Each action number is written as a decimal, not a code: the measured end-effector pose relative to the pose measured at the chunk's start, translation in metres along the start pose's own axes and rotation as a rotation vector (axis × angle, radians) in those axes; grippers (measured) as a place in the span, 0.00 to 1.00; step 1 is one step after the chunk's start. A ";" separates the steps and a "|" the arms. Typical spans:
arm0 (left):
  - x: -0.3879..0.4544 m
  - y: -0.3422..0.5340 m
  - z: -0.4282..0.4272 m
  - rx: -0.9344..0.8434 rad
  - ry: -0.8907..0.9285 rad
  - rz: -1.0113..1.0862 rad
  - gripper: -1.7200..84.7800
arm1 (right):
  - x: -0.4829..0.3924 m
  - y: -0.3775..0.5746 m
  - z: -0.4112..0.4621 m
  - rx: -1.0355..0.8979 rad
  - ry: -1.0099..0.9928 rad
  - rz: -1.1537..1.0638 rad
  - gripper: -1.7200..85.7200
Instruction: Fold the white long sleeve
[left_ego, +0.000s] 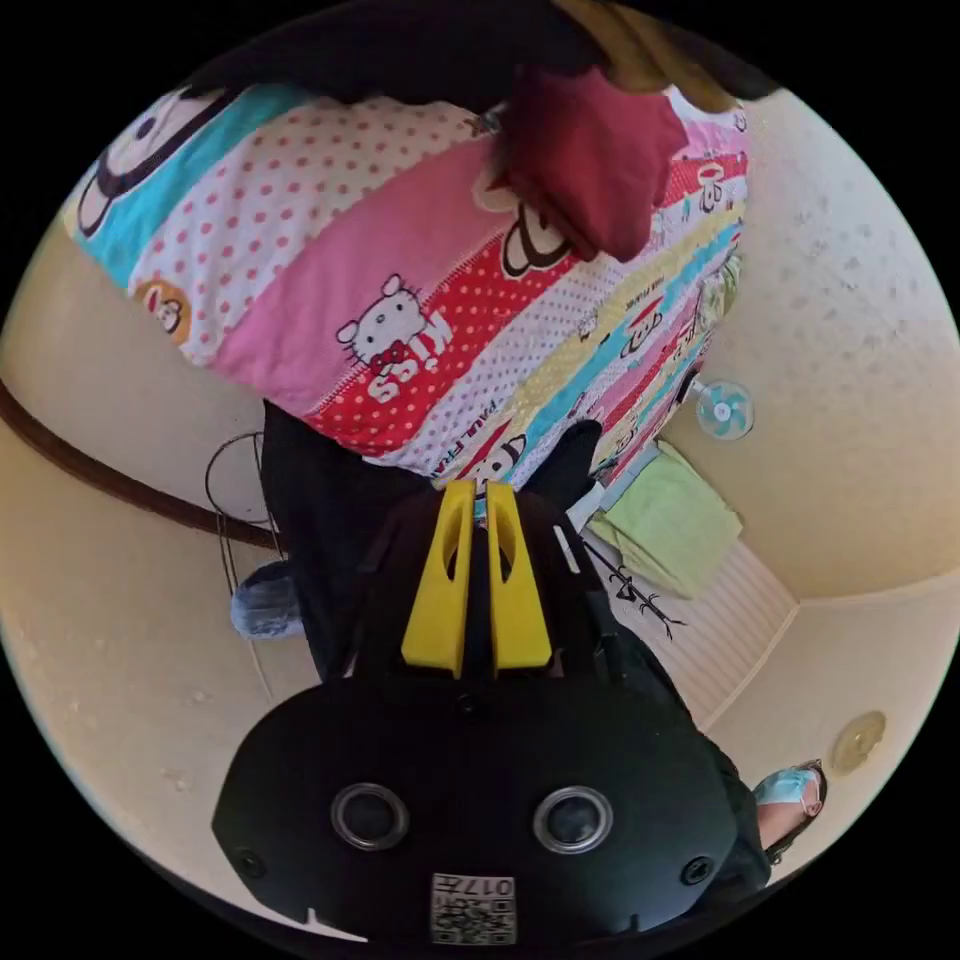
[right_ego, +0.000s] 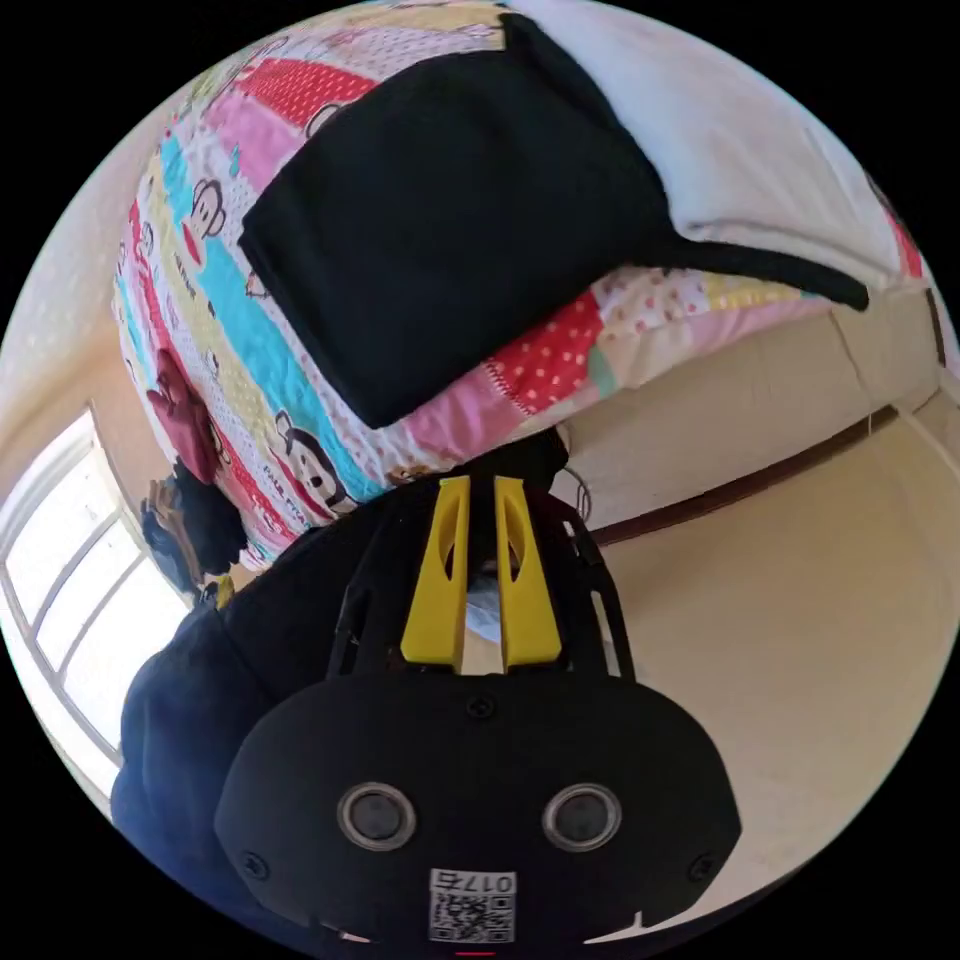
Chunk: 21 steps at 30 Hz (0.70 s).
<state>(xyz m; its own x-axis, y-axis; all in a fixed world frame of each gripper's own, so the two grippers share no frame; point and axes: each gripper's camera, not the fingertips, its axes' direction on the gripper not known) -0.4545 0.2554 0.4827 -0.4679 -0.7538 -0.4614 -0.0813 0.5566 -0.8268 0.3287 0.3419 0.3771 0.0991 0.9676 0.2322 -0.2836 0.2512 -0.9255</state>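
Both my grippers, left (left_ego: 478, 492) and right (right_ego: 481, 487), are idling, jaws nearly closed, holding nothing. Eyeing white soft cloth garment (right_ego: 740, 130): probably light, limp; pinching its hem corners looks best.

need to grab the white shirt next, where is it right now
In the right gripper view the white shirt lies at the top right on the patterned bedspread, right beside the black garment, whose edge overlaps it.

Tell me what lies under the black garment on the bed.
In the right gripper view, the black garment lies on the patchwork cartoon quilt, with a white cloth showing past its far edge. Whether the white cloth runs underneath it is hidden by the black fabric.
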 end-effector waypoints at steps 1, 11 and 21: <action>0.018 -0.005 0.012 -0.011 0.042 0.024 0.03 | 0.024 0.009 0.001 0.042 -0.096 0.062 0.08; 0.056 0.020 0.083 0.210 0.066 -0.039 0.01 | 0.142 0.055 0.007 0.186 -0.275 0.220 0.07; -0.093 0.136 0.103 0.446 0.185 -0.755 0.02 | 0.168 -0.014 -0.123 0.481 -0.087 0.073 0.10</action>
<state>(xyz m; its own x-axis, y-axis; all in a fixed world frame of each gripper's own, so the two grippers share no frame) -0.3319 0.3650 0.3804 -0.5655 -0.7745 0.2835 -0.0935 -0.2814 -0.9550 0.4663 0.4982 0.3921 -0.0115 0.9766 0.2146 -0.6968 0.1461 -0.7022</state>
